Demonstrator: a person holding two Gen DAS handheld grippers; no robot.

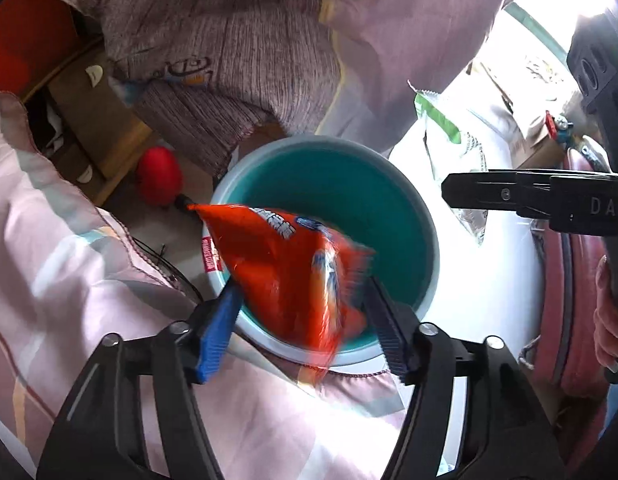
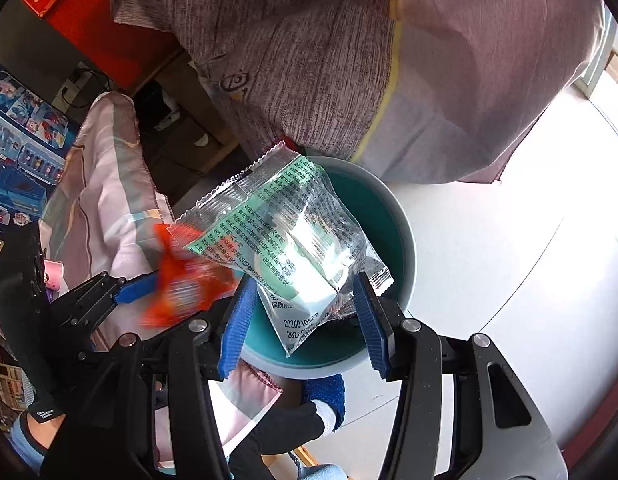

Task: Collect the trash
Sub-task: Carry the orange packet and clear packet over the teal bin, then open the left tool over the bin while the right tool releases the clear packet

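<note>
Teal bin (image 1: pixel 409 216) below | left gripper (image 1: pixel 305 320) apparently released orange packet (image 1: pixel 293 268) | right gripper (image 2: pixel 305 312) grips clear wrapper (image 2: pixel 285 232)

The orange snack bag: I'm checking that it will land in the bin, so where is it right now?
In the left wrist view the orange snack bag is between the open jaws of the left gripper, blurred, over the near-left rim of the teal bin.

A grey knitted blanket (image 1: pixel 213 40) fills the twelve o'clock area, beside a pale pink sheet (image 1: pixel 409 32). A striped pink quilt (image 1: pixel 69 272) lies at nine o'clock. A red ball (image 1: pixel 159 176) sits on the floor near cardboard boxes (image 1: pixel 89 120). A blue toy box (image 2: pixel 25 152) stands at nine o'clock in the right view.
</note>
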